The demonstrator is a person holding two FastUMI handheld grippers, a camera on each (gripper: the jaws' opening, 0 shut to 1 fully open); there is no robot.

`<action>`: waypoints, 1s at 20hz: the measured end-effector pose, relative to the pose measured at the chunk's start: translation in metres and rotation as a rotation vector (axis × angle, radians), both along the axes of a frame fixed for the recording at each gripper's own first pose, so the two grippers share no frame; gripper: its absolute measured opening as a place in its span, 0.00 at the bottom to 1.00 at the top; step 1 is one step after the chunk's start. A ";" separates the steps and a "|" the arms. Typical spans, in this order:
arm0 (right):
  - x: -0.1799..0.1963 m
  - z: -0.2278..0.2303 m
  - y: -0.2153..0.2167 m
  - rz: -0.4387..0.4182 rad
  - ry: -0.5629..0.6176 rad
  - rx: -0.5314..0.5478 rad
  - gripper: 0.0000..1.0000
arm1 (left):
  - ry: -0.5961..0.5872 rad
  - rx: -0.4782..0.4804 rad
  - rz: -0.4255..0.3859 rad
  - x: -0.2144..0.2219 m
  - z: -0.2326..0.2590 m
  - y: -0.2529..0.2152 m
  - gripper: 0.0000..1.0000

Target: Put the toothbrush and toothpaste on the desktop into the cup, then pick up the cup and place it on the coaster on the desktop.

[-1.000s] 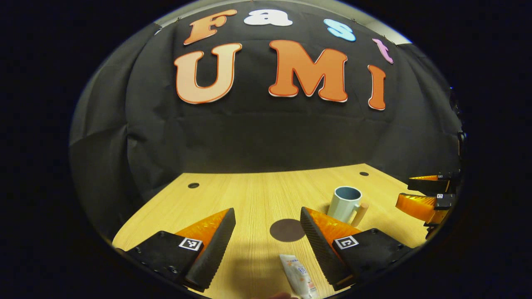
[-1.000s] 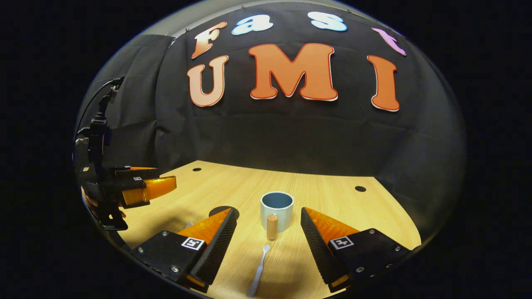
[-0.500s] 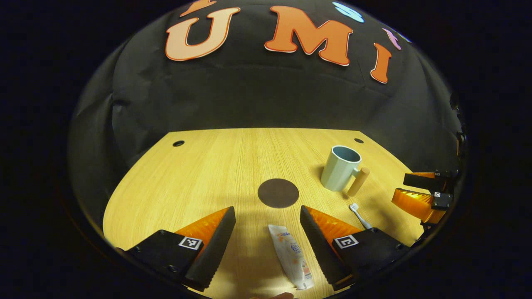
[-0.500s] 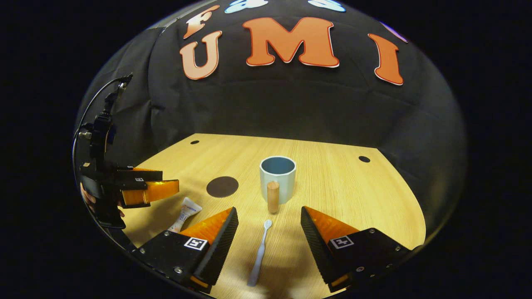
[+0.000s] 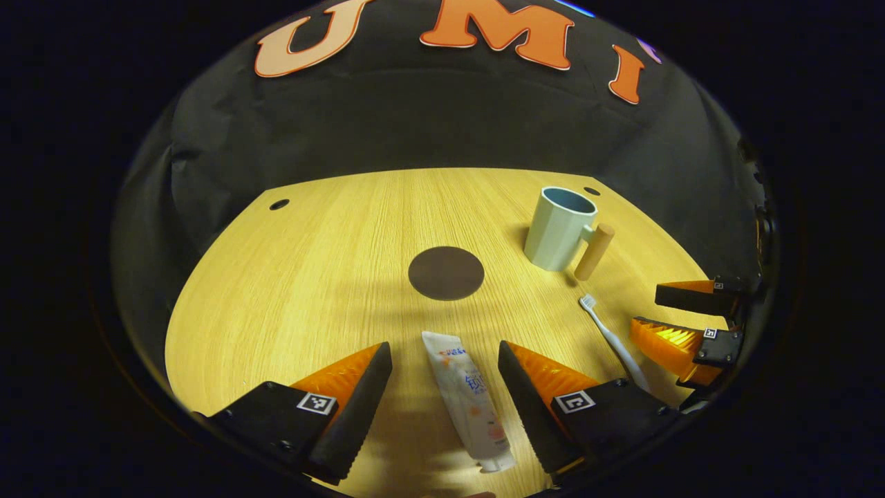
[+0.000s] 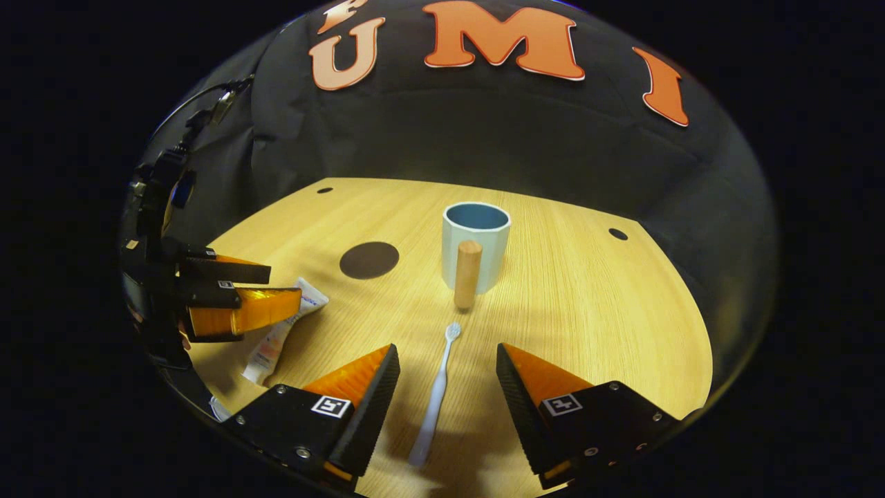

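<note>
Fingers spread on both: left gripper [image 5: 442, 387] straddles toothpaste tube [image 5: 466, 402], right gripper [image 6: 446, 394] straddles toothbrush [image 6: 435, 398], lined up for grasps.

You are holding your left gripper [image 5: 442, 366] with its 2 fingers spread, the toothpaste [image 5: 467, 400] lying between them on the desktop [image 5: 311, 263].
</note>
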State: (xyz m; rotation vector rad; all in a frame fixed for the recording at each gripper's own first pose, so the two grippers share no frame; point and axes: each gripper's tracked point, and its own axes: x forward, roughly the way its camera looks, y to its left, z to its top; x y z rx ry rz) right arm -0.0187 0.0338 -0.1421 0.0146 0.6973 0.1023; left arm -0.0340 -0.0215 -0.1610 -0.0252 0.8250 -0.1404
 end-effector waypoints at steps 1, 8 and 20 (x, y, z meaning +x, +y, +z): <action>-0.002 0.002 -0.001 0.000 0.020 -0.001 0.86 | 0.013 0.003 -0.001 -0.006 -0.007 -0.002 0.96; 0.000 -0.001 -0.001 0.006 0.108 -0.014 0.80 | 0.106 0.014 0.007 -0.021 -0.024 -0.005 0.91; 0.003 -0.007 0.018 0.024 0.165 0.016 0.23 | 0.098 0.036 0.009 -0.021 -0.031 -0.002 0.28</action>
